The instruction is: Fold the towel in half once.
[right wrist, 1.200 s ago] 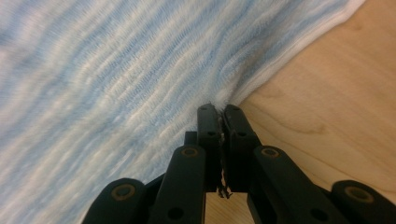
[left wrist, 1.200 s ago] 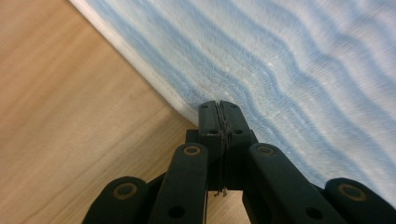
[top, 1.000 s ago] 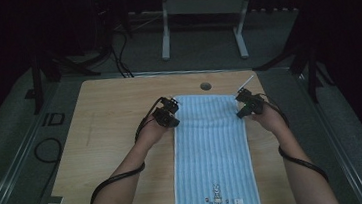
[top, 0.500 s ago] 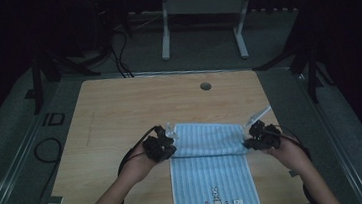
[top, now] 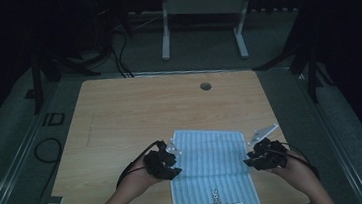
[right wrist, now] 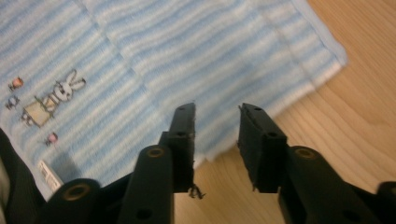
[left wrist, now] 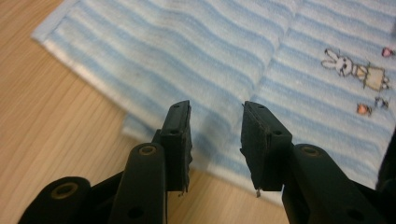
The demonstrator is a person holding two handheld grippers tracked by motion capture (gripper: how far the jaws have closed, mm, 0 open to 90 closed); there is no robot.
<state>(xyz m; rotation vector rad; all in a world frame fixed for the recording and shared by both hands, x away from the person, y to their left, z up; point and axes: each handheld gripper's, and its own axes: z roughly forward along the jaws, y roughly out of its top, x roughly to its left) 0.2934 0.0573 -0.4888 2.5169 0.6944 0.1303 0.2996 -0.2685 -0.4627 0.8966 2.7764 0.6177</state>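
Claws are both standing open, jaws having just parted, nothing between them: the left claw [top: 170,159] is hovering at the left edge of the folded striped towel [top: 209,159], the right claw [top: 253,158] at its right edge. Towel is lying on the table [top: 120,113], near side, its rabbit print [top: 216,197] nearest the person.
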